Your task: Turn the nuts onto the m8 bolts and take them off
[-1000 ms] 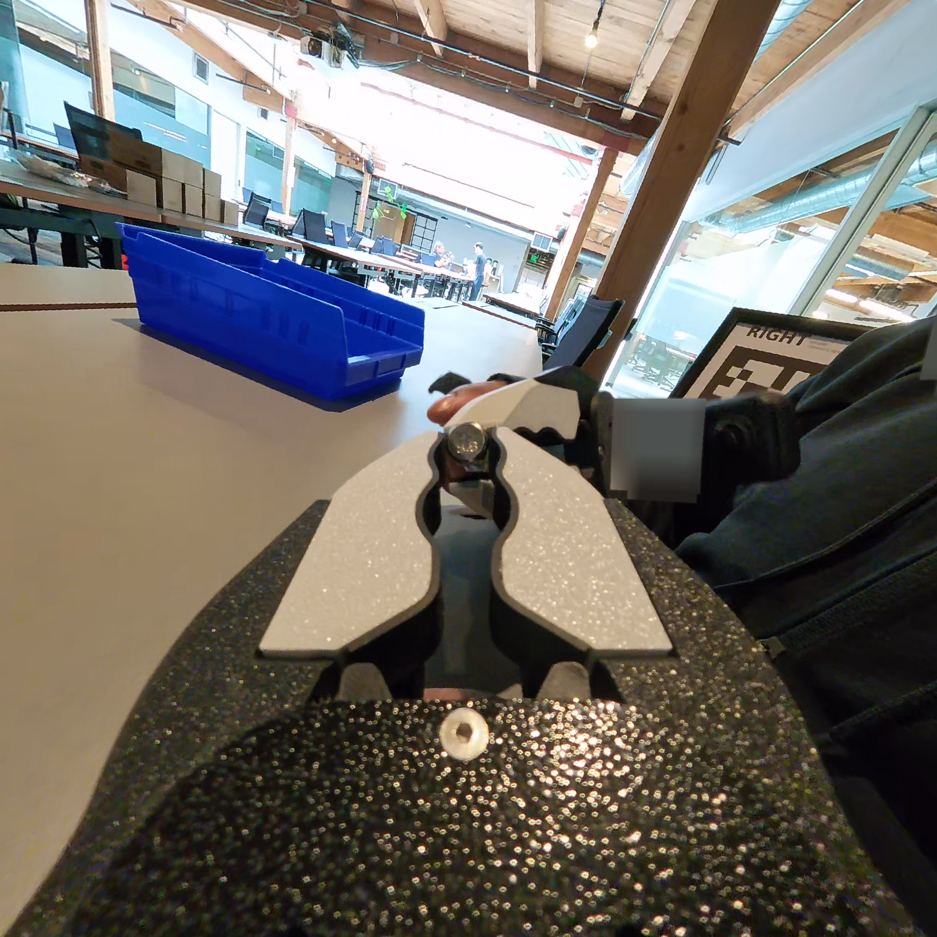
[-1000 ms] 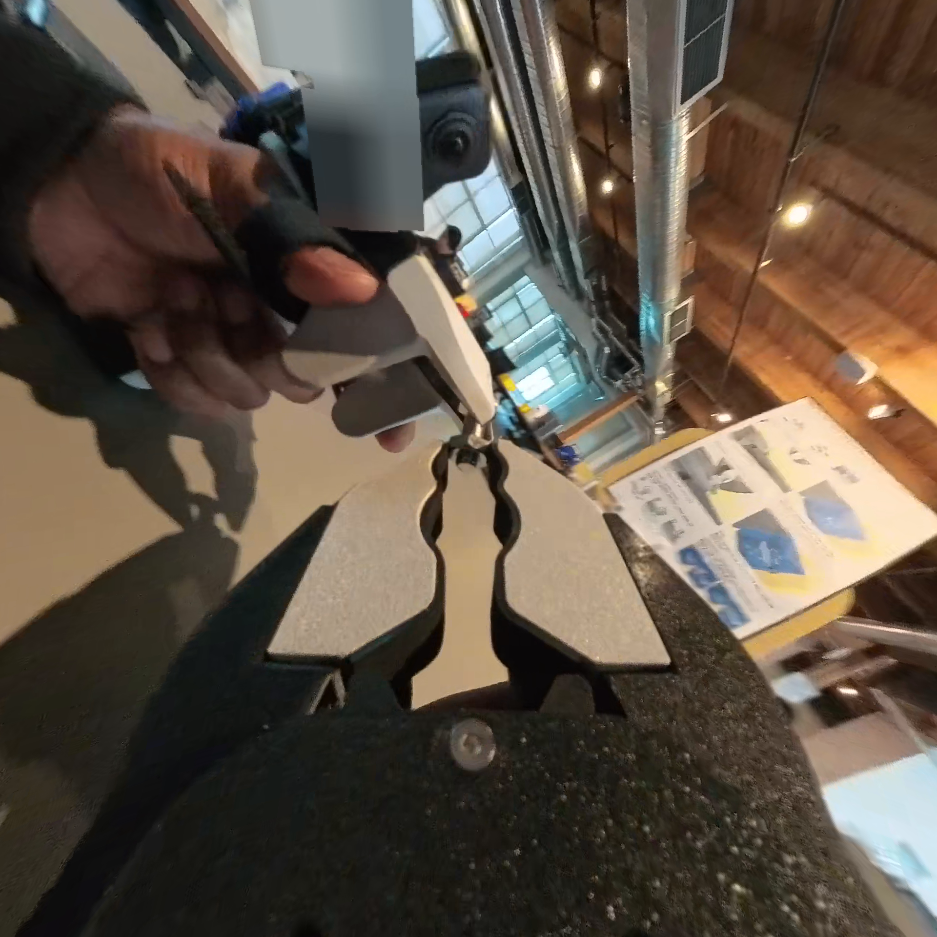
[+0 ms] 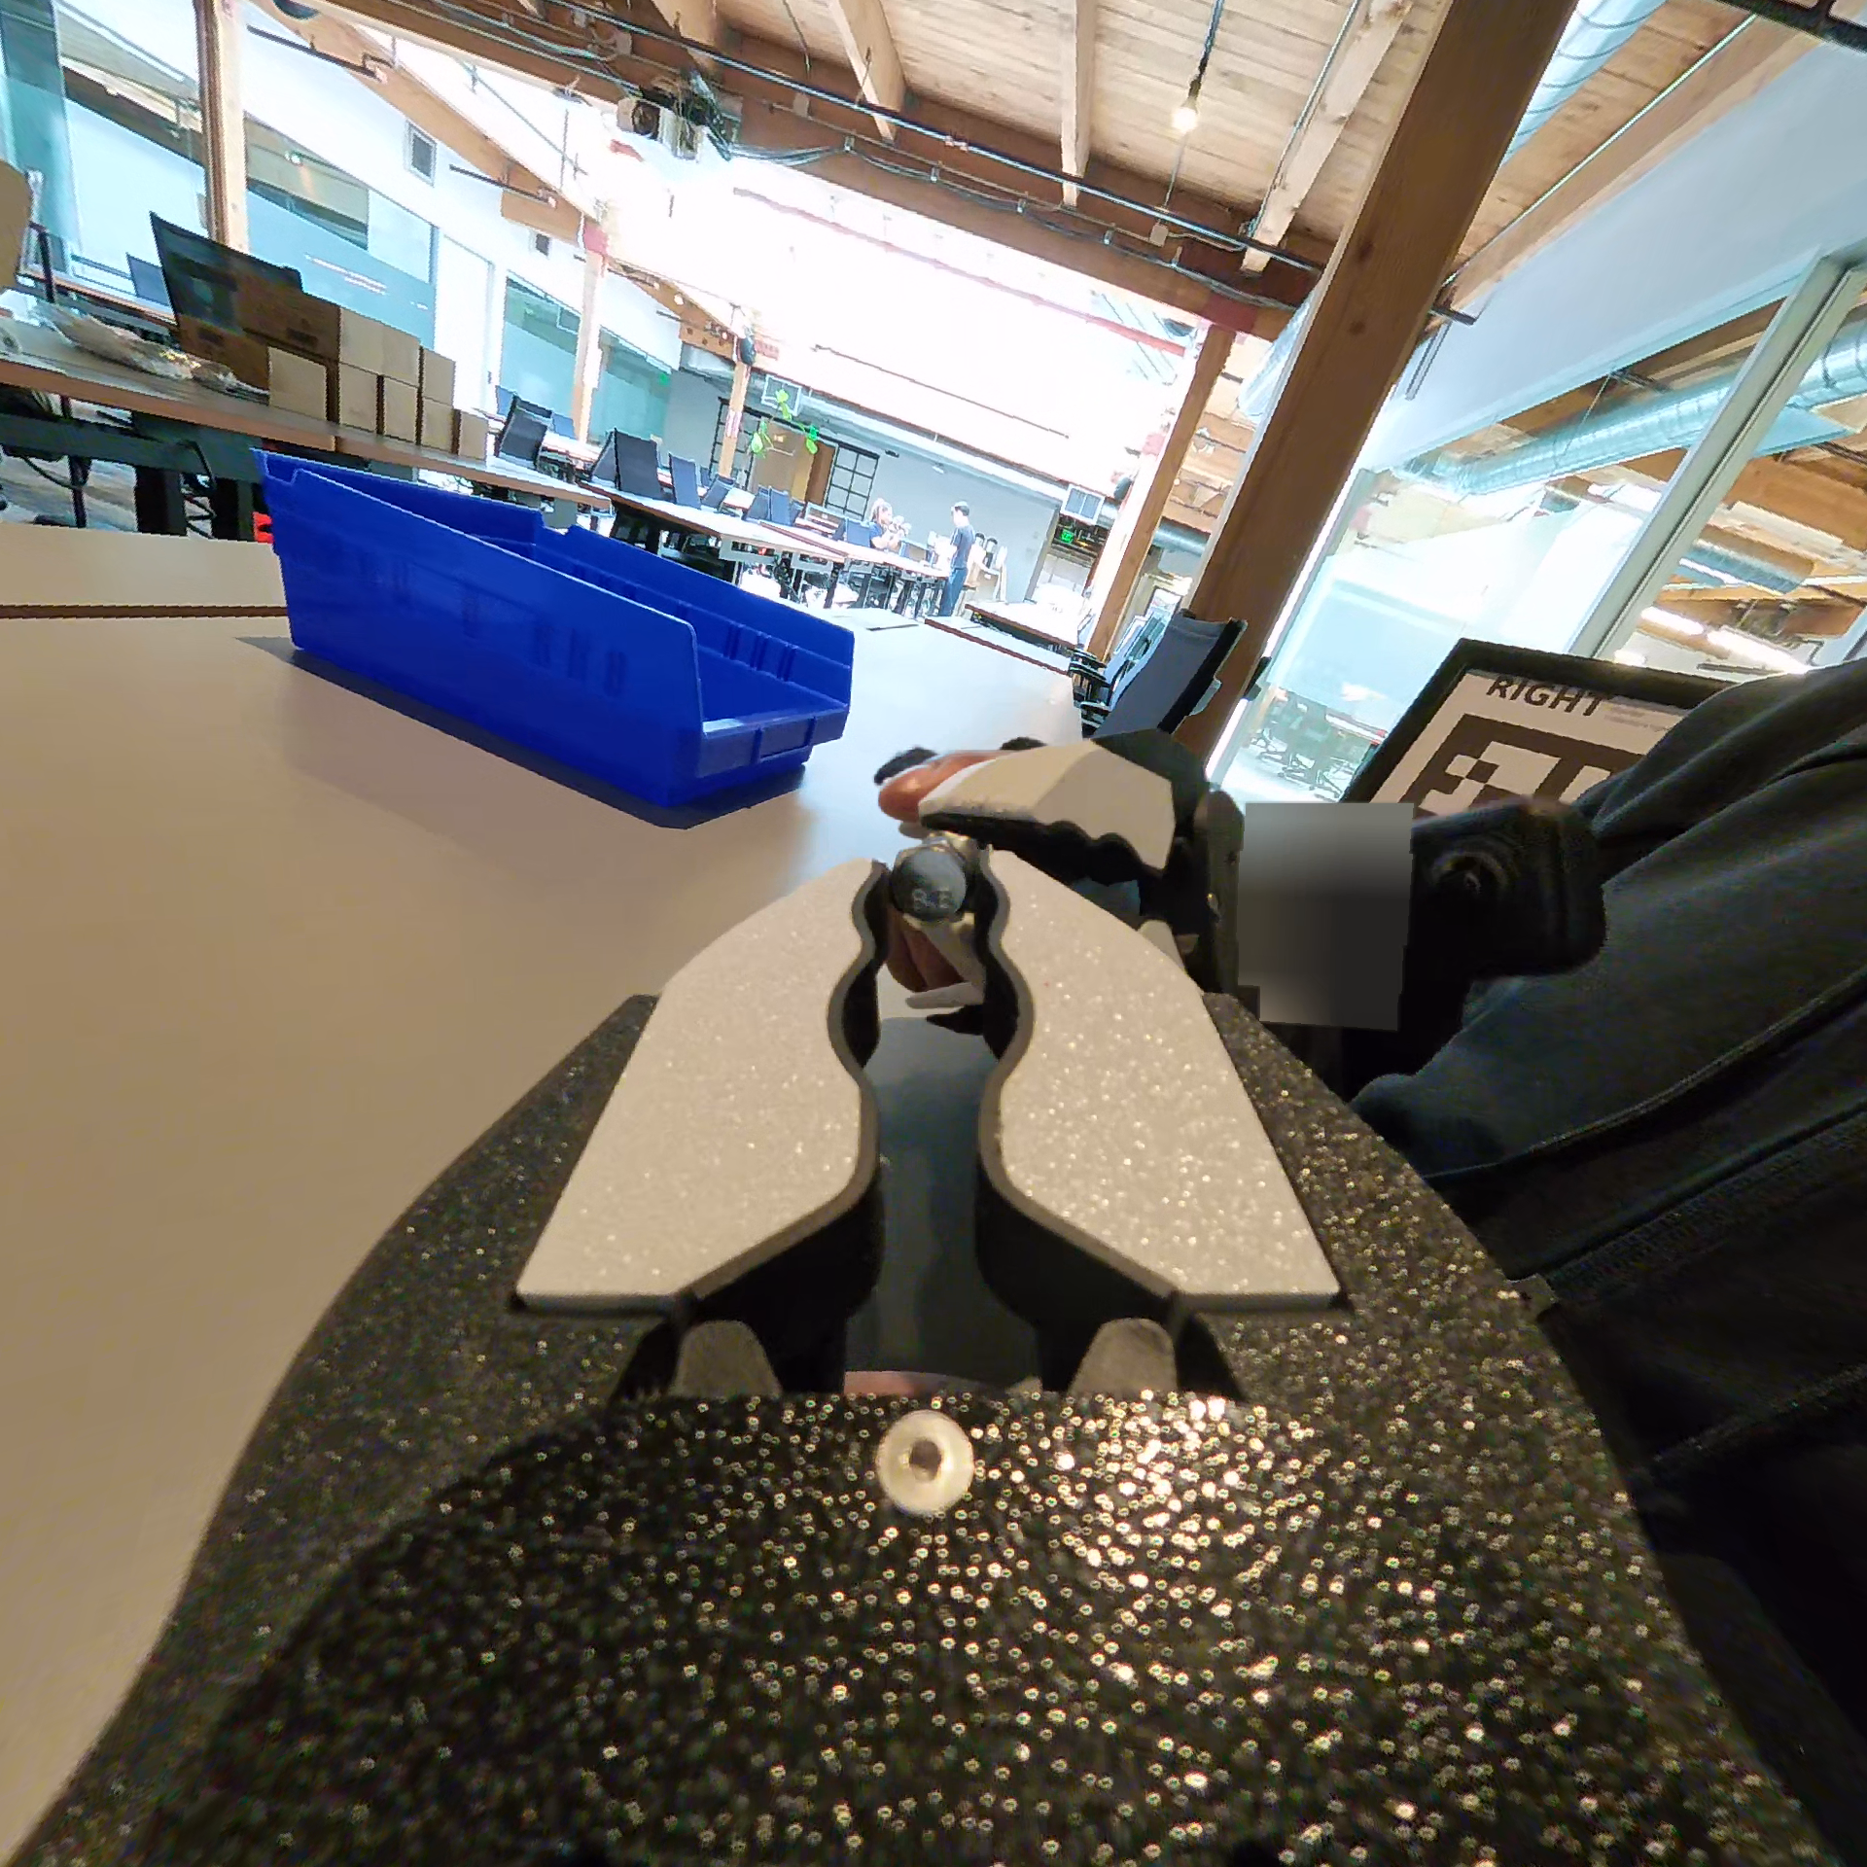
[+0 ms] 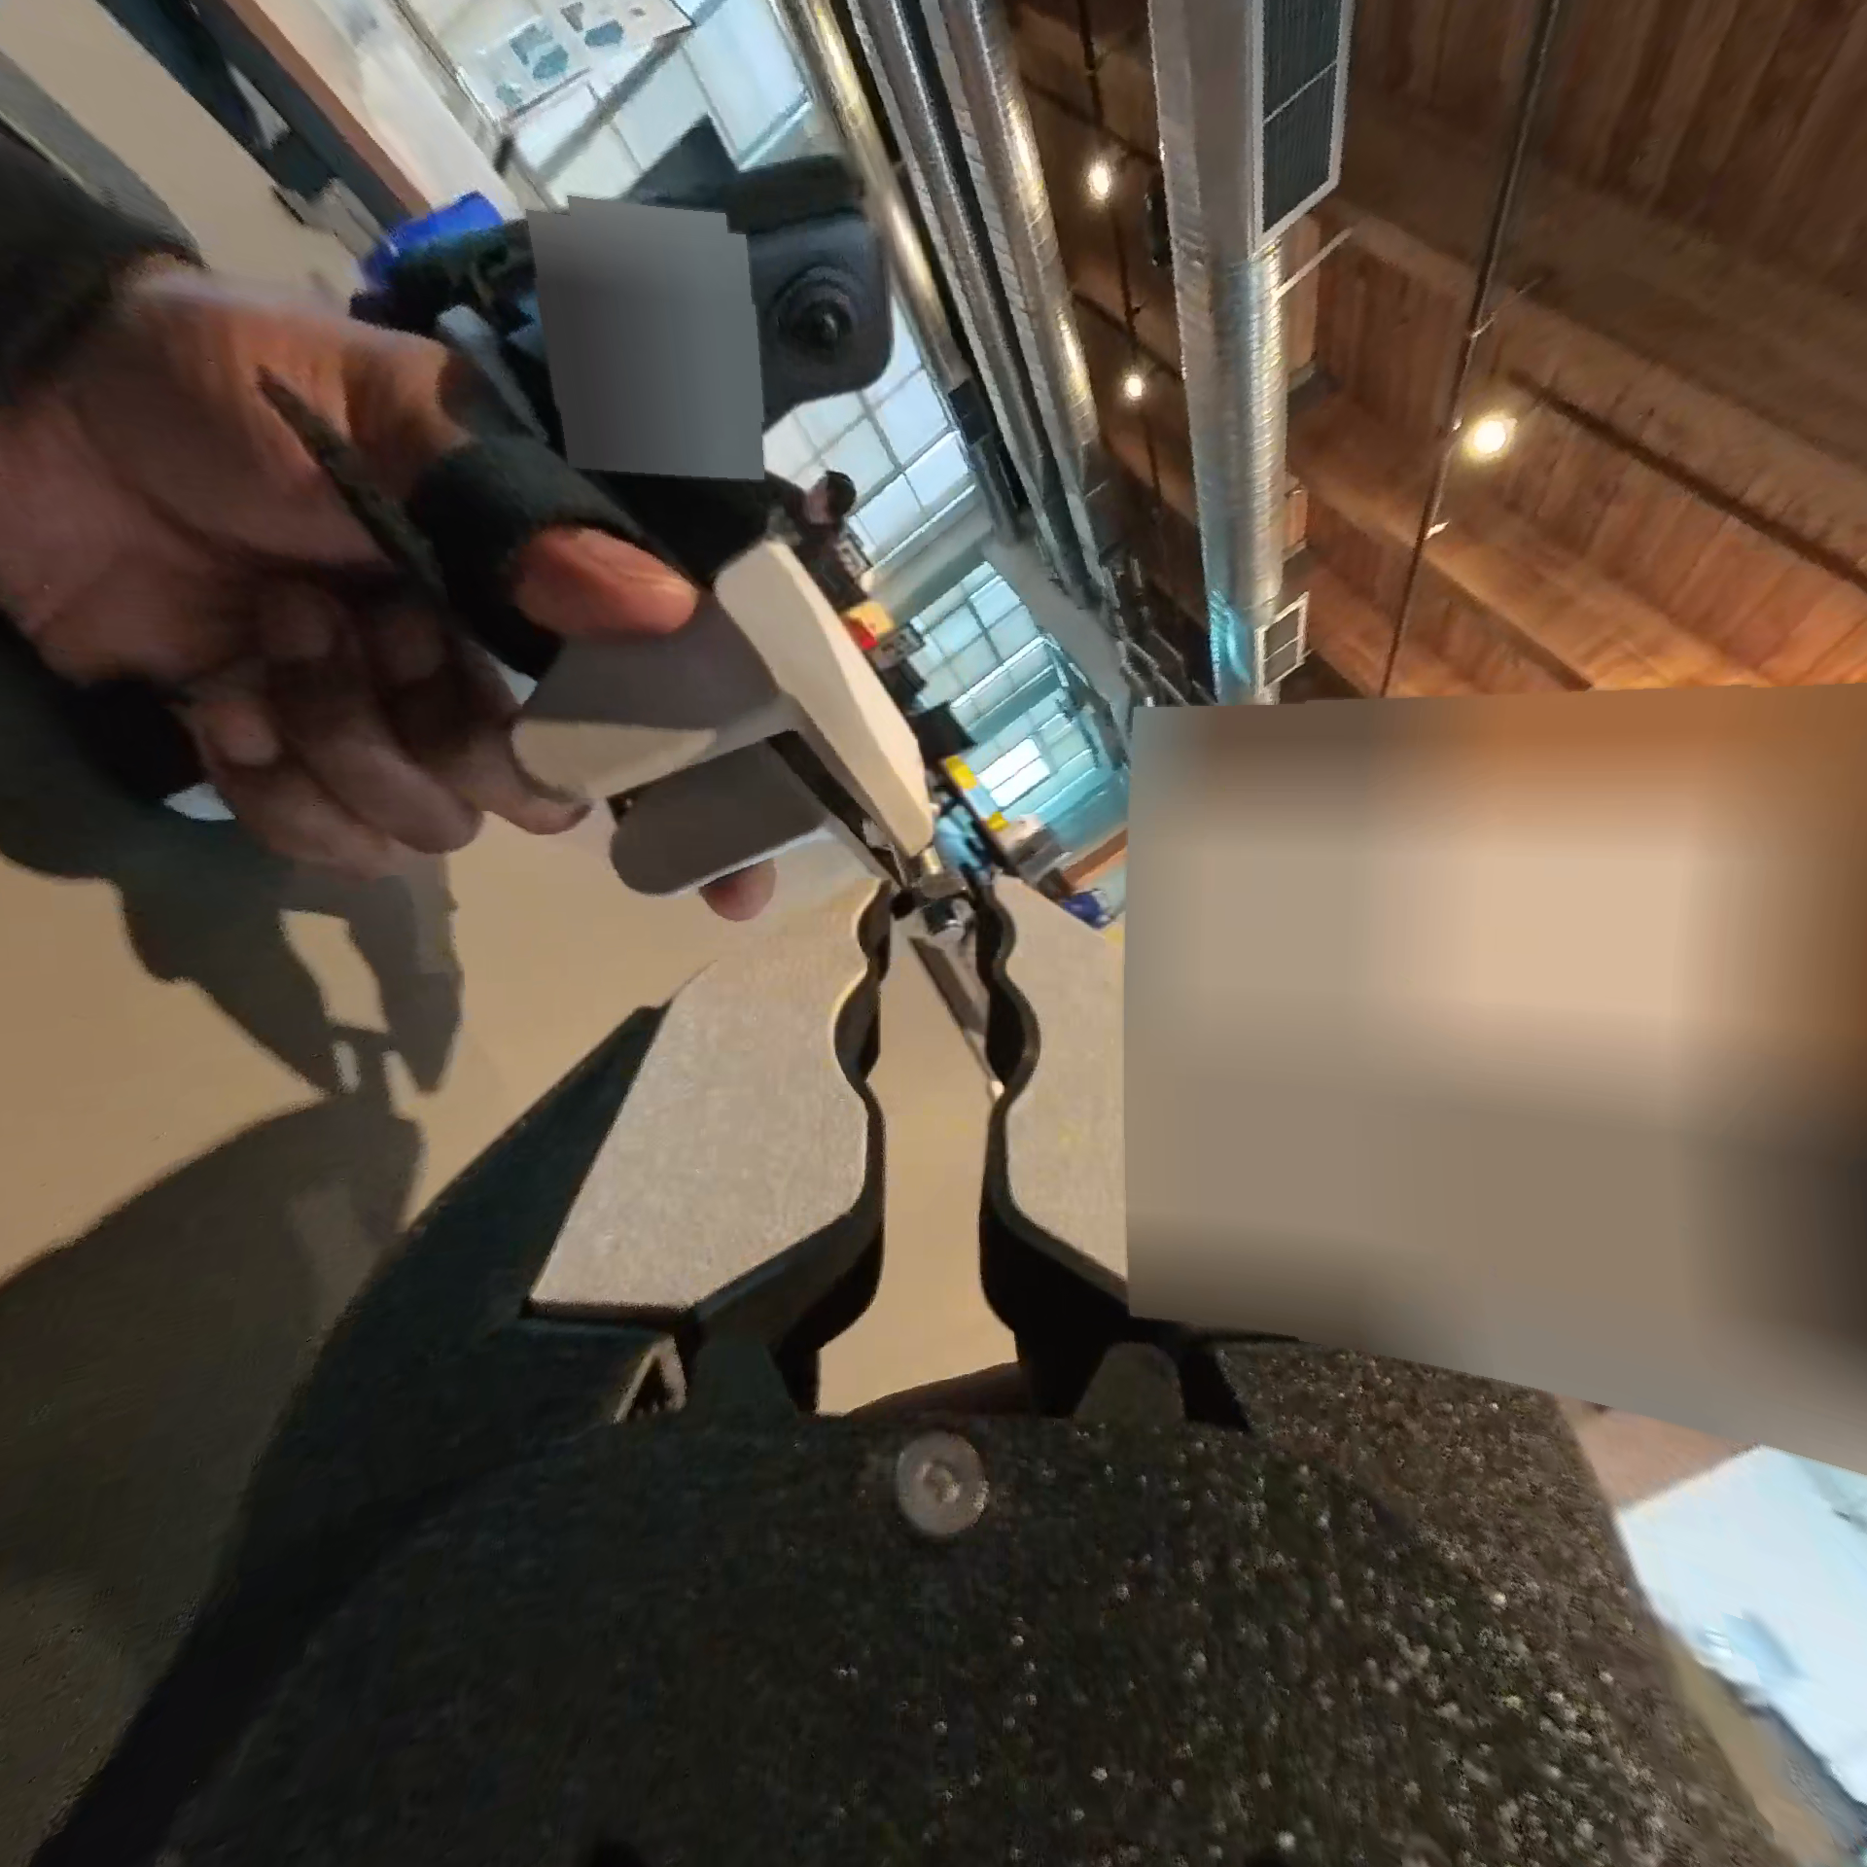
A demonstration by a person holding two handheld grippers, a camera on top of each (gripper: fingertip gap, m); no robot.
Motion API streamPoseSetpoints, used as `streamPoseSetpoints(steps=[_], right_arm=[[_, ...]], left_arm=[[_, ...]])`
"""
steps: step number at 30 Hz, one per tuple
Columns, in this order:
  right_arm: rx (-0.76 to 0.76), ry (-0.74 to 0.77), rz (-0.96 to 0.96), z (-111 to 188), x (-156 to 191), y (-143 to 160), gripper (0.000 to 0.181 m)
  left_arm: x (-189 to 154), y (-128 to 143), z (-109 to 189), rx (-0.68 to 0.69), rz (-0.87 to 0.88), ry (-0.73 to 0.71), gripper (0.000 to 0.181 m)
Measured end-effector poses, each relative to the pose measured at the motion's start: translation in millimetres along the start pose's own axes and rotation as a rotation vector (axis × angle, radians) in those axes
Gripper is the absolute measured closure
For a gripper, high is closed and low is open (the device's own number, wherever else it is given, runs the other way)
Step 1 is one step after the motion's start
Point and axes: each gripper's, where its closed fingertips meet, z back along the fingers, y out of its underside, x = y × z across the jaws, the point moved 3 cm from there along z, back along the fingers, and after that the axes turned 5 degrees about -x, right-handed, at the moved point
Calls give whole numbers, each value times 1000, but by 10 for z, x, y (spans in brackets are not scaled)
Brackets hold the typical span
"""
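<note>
Speckled black left gripper body, grey fingers, silver screw, dark sleeve

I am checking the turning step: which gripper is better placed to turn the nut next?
Probably the right gripper: it pinches the nut, while the left gripper clamps the bolt head.

Two hand-held grippers show: the left hand-held gripper and the right hand-held gripper. One bolt is in sight, with one nut beside it. One blue bin sits on the single counter. One framed marker board stands at the right.
</note>
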Motion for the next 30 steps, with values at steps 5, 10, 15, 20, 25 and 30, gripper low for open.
streamPoseSetpoints(steps=[5,10,15,20,25,30], right_arm=[[-21,-114,-331,9,-22,14,166],[-57,-310,-867,40,-60,37,166],[-69,-380,-1044,44,-56,47,163],[-118,-363,-744,75,20,-97,141],[-121,-272,-489,72,11,-120,139],[-112,-185,-376,66,-50,-98,147]], left_arm=[[-6,5,-2,5,1,5,166],[-39,24,-16,22,-16,21,166],[-37,23,-14,21,-16,19,166],[-34,5,0,5,-7,23,166],[-45,5,4,6,2,38,166],[-52,8,4,9,12,50,166]])
